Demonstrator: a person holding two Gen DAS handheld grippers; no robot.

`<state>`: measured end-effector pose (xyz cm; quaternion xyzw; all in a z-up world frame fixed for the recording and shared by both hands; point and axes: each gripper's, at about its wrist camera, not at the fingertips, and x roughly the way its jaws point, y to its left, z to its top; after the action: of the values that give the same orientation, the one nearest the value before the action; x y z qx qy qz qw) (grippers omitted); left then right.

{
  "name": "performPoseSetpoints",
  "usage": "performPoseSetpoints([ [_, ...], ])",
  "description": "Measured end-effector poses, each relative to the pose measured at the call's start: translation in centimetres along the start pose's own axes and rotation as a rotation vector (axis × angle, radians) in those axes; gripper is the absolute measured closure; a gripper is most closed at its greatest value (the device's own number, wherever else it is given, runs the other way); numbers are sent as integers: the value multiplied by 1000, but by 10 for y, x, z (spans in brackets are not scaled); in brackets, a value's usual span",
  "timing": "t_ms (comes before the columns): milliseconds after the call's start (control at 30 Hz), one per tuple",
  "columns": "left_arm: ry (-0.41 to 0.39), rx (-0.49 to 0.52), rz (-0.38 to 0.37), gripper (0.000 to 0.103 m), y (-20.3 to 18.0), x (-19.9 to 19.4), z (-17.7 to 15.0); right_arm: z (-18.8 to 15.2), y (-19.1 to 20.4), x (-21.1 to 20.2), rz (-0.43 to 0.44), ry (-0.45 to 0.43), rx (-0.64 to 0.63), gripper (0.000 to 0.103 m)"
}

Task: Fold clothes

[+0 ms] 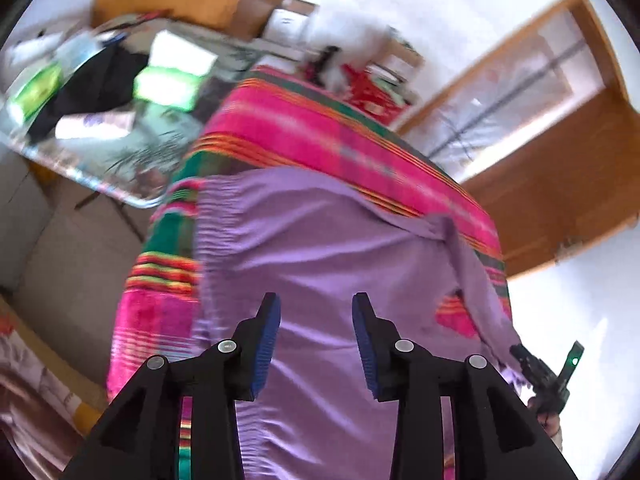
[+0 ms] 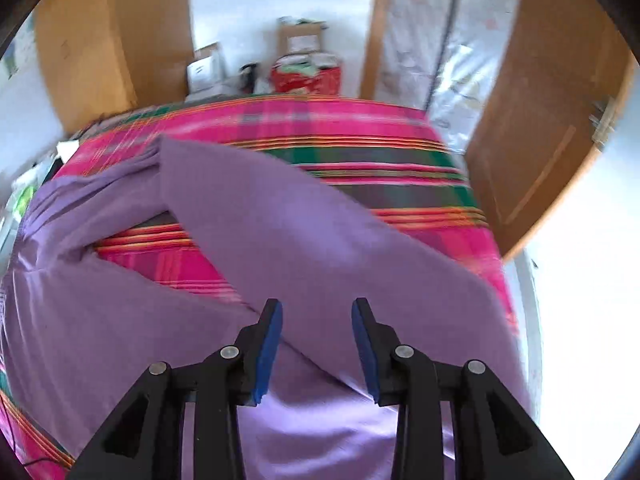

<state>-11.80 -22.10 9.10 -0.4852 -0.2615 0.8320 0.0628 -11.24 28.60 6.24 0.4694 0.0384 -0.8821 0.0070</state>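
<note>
My left tool (image 1: 316, 346) is hanging over the purple garment (image 1: 320, 248) with its blue pads apart and nothing pinched between them, and my right tool (image 2: 317, 346) is doing the same thing, pads apart, just cloth lying underneath. So neither one is gripping anything right now.

The garment is lying spread on the pink striped bedspread (image 1: 304, 128), and I'm taking the gathered waistband (image 1: 208, 216) as my landmark. From that band the cloth is running long toward me, right under both tools. In the right wrist view, one long leg or sleeve (image 2: 320, 236) is lying folded diagonally across, away from the band side, with a wedge of bedspread showing between it and the rest.

My guess is that the next fold is turning on that long axis. The right tool is sitting nearer the diagonal piece, and the left is closer to the band edge. Both views are a bit blurry, so I can't tell finer creases.
</note>
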Motion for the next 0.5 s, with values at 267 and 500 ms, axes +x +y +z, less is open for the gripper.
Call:
performPoseSetpoints([
  [267,99,219,5,64,-98,40,-3,-18,-22,-9,4,-4,-99,56],
  [500,212,270,-30,64,-167,114,-1,-28,-40,6,-38,20,-180,56],
])
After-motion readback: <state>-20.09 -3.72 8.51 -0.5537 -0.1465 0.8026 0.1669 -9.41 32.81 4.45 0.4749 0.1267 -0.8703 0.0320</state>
